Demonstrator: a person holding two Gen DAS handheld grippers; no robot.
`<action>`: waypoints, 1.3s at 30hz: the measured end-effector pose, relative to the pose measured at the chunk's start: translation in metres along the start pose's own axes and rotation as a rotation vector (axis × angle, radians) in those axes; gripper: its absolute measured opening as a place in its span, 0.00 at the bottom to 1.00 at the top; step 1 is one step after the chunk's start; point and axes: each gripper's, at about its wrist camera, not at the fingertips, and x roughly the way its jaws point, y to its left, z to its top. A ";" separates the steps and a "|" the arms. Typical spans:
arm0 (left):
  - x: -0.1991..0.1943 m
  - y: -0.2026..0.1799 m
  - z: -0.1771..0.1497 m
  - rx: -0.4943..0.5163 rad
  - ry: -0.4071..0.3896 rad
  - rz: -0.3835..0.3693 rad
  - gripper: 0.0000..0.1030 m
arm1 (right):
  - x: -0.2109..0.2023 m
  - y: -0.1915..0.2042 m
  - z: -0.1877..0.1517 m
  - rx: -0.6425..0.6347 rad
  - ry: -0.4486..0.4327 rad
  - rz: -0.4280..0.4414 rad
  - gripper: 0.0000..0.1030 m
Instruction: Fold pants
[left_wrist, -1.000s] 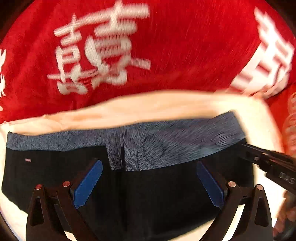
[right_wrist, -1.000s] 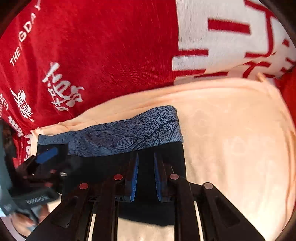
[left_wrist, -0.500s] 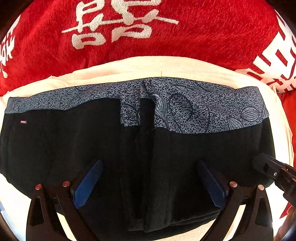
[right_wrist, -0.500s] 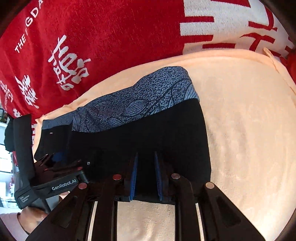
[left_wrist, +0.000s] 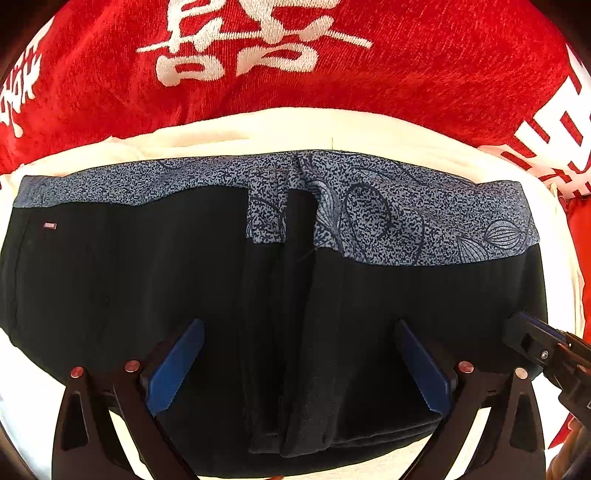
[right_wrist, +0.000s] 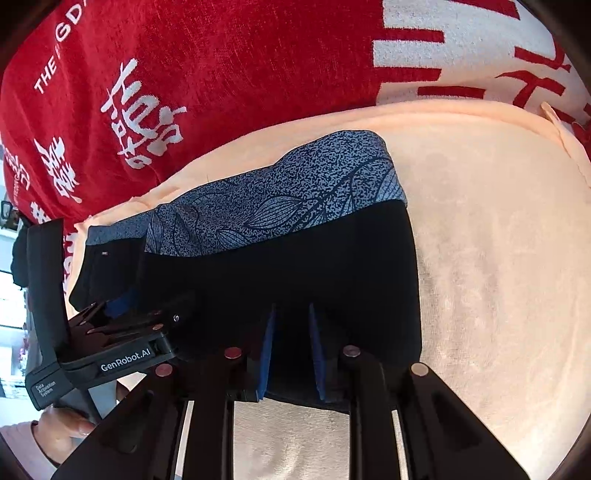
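The black pants (left_wrist: 147, 280) with a blue-grey patterned waistband (left_wrist: 406, 218) lie folded on a cream towel (left_wrist: 280, 129); they also show in the right wrist view (right_wrist: 295, 266). My left gripper (left_wrist: 295, 362) is open, its blue pads (left_wrist: 173, 365) spread wide over the near fold. My right gripper (right_wrist: 291, 350) is nearly shut, its pads pinching the near edge of the pants. It shows at the right edge of the left wrist view (left_wrist: 539, 347). The left gripper shows at the left of the right wrist view (right_wrist: 122, 332).
A red blanket (left_wrist: 406, 74) with white characters covers the surface beyond the towel (right_wrist: 498, 277). A hand (right_wrist: 62, 424) holds the left gripper at the lower left of the right wrist view.
Both grippers have drawn back toward me and lowered; the pants now fill more of both views. The right gripper's grip on the near edge has stayed the same.
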 end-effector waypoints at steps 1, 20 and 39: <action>-0.001 0.001 -0.001 -0.002 0.005 -0.005 1.00 | 0.000 0.000 0.000 0.002 0.000 -0.004 0.21; -0.061 0.096 -0.042 -0.017 0.037 0.059 1.00 | 0.001 0.080 -0.027 -0.044 0.046 -0.084 0.73; -0.059 0.228 -0.070 -0.215 0.070 0.116 1.00 | 0.059 0.180 -0.039 -0.207 0.133 -0.113 0.76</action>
